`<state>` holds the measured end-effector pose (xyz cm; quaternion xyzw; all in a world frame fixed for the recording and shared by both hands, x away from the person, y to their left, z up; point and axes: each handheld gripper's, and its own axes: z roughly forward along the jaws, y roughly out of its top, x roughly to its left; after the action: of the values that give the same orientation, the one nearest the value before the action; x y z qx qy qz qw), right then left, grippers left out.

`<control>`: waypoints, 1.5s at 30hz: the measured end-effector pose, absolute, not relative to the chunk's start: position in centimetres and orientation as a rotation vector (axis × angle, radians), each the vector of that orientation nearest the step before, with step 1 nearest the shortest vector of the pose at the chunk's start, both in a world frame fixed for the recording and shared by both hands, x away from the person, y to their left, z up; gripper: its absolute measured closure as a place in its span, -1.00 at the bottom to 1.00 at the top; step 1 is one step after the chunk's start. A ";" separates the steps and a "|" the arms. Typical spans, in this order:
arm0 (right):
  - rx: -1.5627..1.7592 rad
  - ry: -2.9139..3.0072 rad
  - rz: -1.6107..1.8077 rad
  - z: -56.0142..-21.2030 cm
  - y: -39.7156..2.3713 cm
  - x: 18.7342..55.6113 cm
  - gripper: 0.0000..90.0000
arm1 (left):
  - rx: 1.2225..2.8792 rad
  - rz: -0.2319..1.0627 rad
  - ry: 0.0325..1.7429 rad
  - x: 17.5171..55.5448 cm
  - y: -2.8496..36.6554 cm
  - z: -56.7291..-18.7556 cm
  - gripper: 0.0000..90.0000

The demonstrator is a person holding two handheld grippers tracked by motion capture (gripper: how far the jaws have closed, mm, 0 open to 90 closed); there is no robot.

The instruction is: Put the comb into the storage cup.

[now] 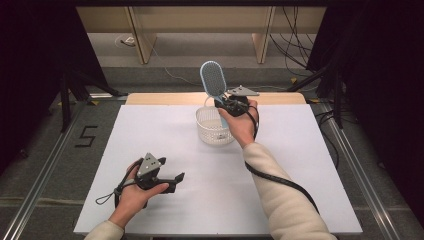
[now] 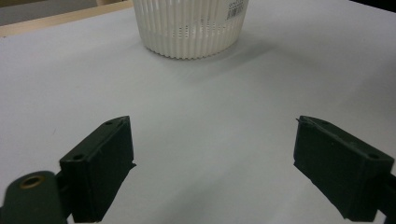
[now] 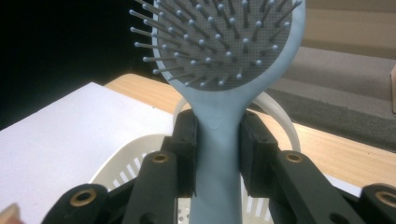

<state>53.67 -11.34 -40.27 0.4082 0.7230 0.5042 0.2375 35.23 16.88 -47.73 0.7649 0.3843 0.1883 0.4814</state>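
A light blue hairbrush [image 1: 213, 80] with a grey bristle pad stands upright above a white slatted basket [image 1: 208, 131] at the table's far middle. My right gripper [image 1: 226, 104] is shut on the brush's handle. In the right gripper view the two black jaws clamp the blue handle [image 3: 217, 154] from both sides, the bristled head [image 3: 224, 42] rises above them, and the basket's rim [image 3: 122, 161] lies below. My left gripper [image 1: 179, 181] rests low near the table's front left, open, with nothing between its jaws [image 2: 212, 163]. The left gripper view faces the basket [image 2: 189, 28].
A white sheet [image 1: 165, 150] covers the table, with a bare wooden strip [image 1: 165, 98] along its far edge. Dark stands and cables flank both sides on the floor. A barcode label [image 2: 236, 8] sits on the basket's wall.
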 end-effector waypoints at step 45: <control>1.121 2.003 1.356 -41.1 -11.2 53.7 0.57 | 1.866 0.458 0.937 35.2 16.8 -47.7 -0.74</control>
<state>53.67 -11.25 -41.06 0.4088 0.7301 0.4944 0.2355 35.24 16.84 -47.75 0.7652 0.3841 0.1880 0.4812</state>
